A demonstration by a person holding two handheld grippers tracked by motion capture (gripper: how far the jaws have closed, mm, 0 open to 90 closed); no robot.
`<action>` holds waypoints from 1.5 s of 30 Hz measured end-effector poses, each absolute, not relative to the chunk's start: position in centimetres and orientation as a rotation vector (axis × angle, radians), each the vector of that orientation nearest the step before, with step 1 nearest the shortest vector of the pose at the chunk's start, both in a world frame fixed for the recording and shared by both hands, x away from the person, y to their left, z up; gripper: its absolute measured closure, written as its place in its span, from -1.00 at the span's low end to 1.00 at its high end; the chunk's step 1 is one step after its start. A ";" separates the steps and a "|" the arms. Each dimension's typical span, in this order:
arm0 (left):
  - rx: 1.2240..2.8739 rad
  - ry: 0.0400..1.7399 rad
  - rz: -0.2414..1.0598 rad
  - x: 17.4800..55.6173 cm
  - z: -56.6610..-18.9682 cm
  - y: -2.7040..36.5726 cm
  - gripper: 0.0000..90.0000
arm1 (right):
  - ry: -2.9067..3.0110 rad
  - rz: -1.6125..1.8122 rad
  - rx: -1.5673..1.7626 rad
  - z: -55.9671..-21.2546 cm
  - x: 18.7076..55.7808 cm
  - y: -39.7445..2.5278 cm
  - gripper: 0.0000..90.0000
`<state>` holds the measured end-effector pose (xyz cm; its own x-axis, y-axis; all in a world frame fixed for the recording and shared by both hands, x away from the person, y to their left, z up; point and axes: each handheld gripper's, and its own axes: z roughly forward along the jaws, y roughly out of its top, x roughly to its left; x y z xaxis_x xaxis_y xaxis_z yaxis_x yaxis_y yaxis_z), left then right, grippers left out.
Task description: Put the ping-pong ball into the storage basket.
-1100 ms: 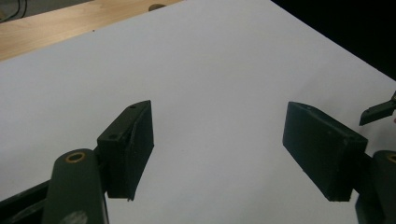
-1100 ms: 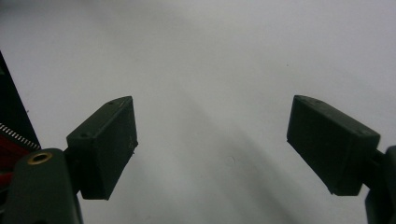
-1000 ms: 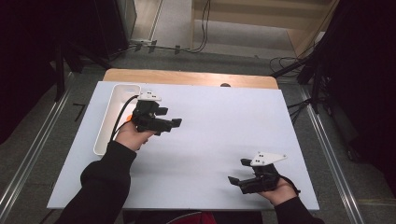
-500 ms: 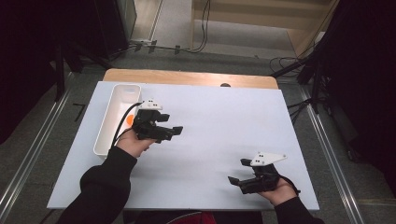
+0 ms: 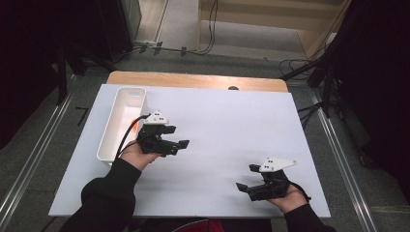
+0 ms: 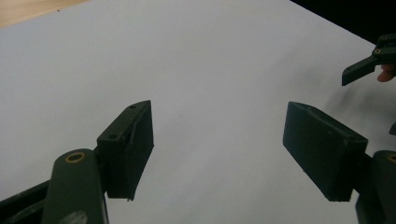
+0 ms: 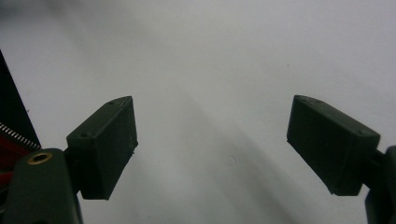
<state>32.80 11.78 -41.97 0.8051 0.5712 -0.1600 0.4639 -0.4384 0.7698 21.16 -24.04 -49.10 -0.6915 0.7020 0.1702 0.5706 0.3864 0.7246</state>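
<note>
My left gripper (image 5: pixel 181 136) hovers over the left half of the white table (image 5: pixel 227 116), just right of a long white tray (image 5: pixel 112 137), held by a hand in a black sleeve. Its jaws point right and stand wide open with nothing between them (image 6: pixel 217 144). My right gripper (image 5: pixel 246 178) sits near the front right corner, jaws pointing left, open and empty (image 7: pixel 212 144). One jaw of the right gripper (image 6: pixel 358 70) appears far off in the left gripper view.
The tray lies along the table's left edge, with a faint orange tint inside it. A wooden strip (image 5: pixel 193 80) borders the far edge. Cables (image 5: pixel 208 46) and dark stands crowd the floor around the table. Red clothing (image 7: pixel 9 149) with a zip is at the front.
My left gripper has drifted away from the tray, toward the person and slightly right, still open. The right gripper has stayed put.
</note>
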 end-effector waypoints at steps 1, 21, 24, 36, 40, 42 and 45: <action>2.108 0.758 0.156 32.7 -42.0 11.8 -0.45 | 2.474 1.191 1.143 -49.1 21.2 -24.0 -0.67; 2.115 0.733 0.123 31.4 -43.3 12.3 -0.48 | 2.477 1.189 1.144 -49.1 21.2 -24.1 -0.67; 2.109 0.728 0.107 31.1 -43.6 12.3 -0.48 | 2.478 1.190 1.144 -49.1 21.2 -24.0 -0.67; 2.135 0.686 0.113 30.2 -44.3 12.6 -0.48 | 2.481 1.185 1.136 -49.2 21.2 -24.0 -0.67; 2.143 0.686 0.107 30.0 -44.6 12.7 -0.48 | 2.482 1.183 1.135 -49.2 21.2 -24.0 -0.67; 2.146 0.681 0.105 29.9 -44.7 12.8 -0.48 | 2.482 1.182 1.134 -49.2 21.2 -24.0 -0.67; 2.158 0.669 0.104 29.6 -45.0 12.9 -0.48 | 2.482 1.182 1.134 -49.2 21.2 -24.0 -0.67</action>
<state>29.62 12.86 -44.98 0.8533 0.4976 -0.1559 0.4265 -0.4939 0.7577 21.16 -24.03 -49.17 -0.6971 0.6985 0.1616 0.5657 0.3974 0.7225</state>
